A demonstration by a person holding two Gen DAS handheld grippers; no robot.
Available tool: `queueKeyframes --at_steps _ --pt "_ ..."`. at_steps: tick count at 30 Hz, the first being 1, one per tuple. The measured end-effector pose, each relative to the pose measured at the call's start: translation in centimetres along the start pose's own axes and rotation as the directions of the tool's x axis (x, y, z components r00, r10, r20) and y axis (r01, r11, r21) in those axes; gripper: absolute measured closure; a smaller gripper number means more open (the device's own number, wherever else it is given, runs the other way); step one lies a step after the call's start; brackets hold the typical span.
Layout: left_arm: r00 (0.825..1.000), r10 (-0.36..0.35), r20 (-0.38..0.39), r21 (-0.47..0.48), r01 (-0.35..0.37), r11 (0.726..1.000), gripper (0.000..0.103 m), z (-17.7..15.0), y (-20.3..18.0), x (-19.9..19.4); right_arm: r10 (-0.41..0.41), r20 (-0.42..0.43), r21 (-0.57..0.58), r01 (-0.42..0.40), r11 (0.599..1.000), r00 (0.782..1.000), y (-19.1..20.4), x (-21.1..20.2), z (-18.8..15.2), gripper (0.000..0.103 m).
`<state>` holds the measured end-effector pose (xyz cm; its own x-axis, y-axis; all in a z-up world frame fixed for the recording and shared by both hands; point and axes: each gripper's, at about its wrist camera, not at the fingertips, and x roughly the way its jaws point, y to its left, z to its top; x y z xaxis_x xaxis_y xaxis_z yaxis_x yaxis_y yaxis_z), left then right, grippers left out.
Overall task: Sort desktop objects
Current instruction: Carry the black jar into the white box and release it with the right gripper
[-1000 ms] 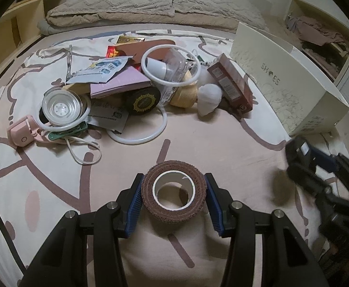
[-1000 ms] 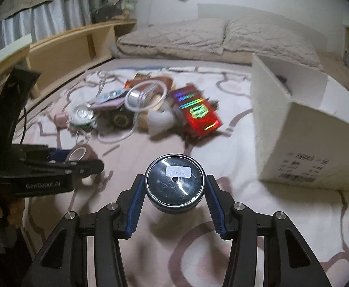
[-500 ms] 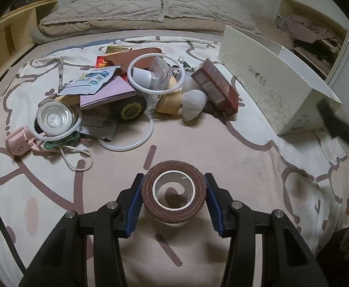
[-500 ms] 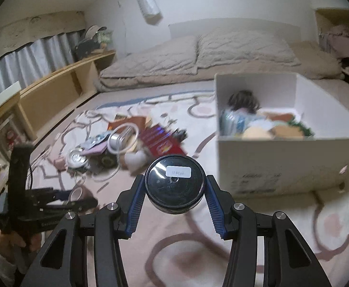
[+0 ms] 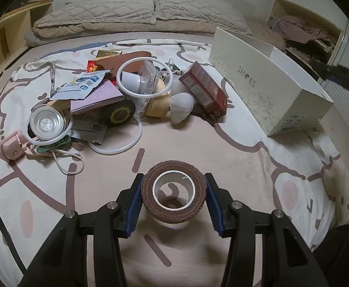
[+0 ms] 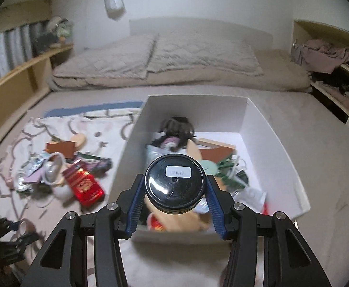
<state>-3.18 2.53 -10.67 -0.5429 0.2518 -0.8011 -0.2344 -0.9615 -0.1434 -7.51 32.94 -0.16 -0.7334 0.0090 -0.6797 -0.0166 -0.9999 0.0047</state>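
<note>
Tape roll (image 5: 174, 191) sits squeezed between your left gripper (image 5: 174, 199) fingers, hole facing the camera, held above the bedspread (image 5: 234, 148) on the near side of the clutter pile (image 5: 126, 95). Your right gripper (image 6: 174, 187) fingers are clamped on the round black jar (image 6: 174, 181), one pad on each side, and it hangs over the near end of the white box (image 6: 279, 148), which already has stuff in it.

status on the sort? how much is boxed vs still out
Partly done. The white box already holds a jumble of items. In hand: right hand-held gripper holds a black round jar over the box; left hand-held gripper grips a brown tape roll. Left: the pile on the blanket.
</note>
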Motion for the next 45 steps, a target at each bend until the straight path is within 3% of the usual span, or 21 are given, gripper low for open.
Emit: queueKeyframes --at_steps 5,14,22,30,33,34,35,36,37,41,45 --pt "1.0 -0.001 -0.004 -0.017 0.001 1.0 0.054 0.2 0.3 0.2 -0.034 -0.129 0.0 0.035 0.999 0.991 -1.2 3.6 2.5 0.052" --pt "1.0 -0.011 -0.002 -0.025 0.011 1.0 0.054 0.3 0.4 0.3 -0.104 -0.336 0.055 0.129 0.99 0.936 -3.2 10.2 3.2 0.052" --pt "1.0 -0.023 -0.009 -0.019 0.022 1.0 0.054 0.4 0.2 0.6 -0.131 -0.437 0.081 0.184 0.98 0.89 -3.7 13.2 3.2 0.052" --pt "1.0 -0.026 -0.016 -0.007 0.026 1.0 0.054 0.4 -0.1 0.8 -0.11 -0.47 0.158 0.206 0.966 0.876 -5.1 15.0 3.8 0.052" --pt "0.999 -0.025 -0.02 -0.005 0.025 1.0 0.054 0.5 -0.1 1.0 -0.117 -0.467 0.154 0.21 0.965 0.877 -5.2 15.0 3.9 0.052" --pt "0.999 -0.024 -0.021 -0.005 0.024 1.0 0.054 0.5 -0.2 1.0 -0.113 -0.469 0.158 0.209 0.965 0.876 -5.3 15.0 3.9 0.044" --pt "0.999 -0.024 -0.021 -0.004 0.024 1.0 0.054 0.5 -0.2 1.1 -0.111 -0.471 0.163 0.21 0.964 0.875 -5.3 14.9 3.9 0.028" --pt "0.999 -0.023 -0.022 -0.003 0.023 1.0 0.054 0.5 -0.2 1.1 -0.112 -0.466 0.165 0.21 0.964 0.878 -5.4 14.7 3.9 0.021" --pt "0.999 -0.022 -0.023 -0.001 0.022 1.0 0.054 0.4 -0.3 1.2 -0.116 -0.447 0.163 0.209 0.964 0.887 -5.5 14.4 4.1 0.017" --pt "0.999 -0.025 -0.022 0.003 0.025 1.0 0.054 0.4 -0.4 1.2 -0.126 -0.344 0.164 0.192 0.968 0.93 -5.4 12.1 4.7 0.017" --pt "0.999 -0.033 -0.001 0.017 0.034 0.999 0.054 0.5 -0.8 0.6 -0.049 -0.202 0.244 0.099 0.965 0.978 -5.5 8.8 3.9 0.011"
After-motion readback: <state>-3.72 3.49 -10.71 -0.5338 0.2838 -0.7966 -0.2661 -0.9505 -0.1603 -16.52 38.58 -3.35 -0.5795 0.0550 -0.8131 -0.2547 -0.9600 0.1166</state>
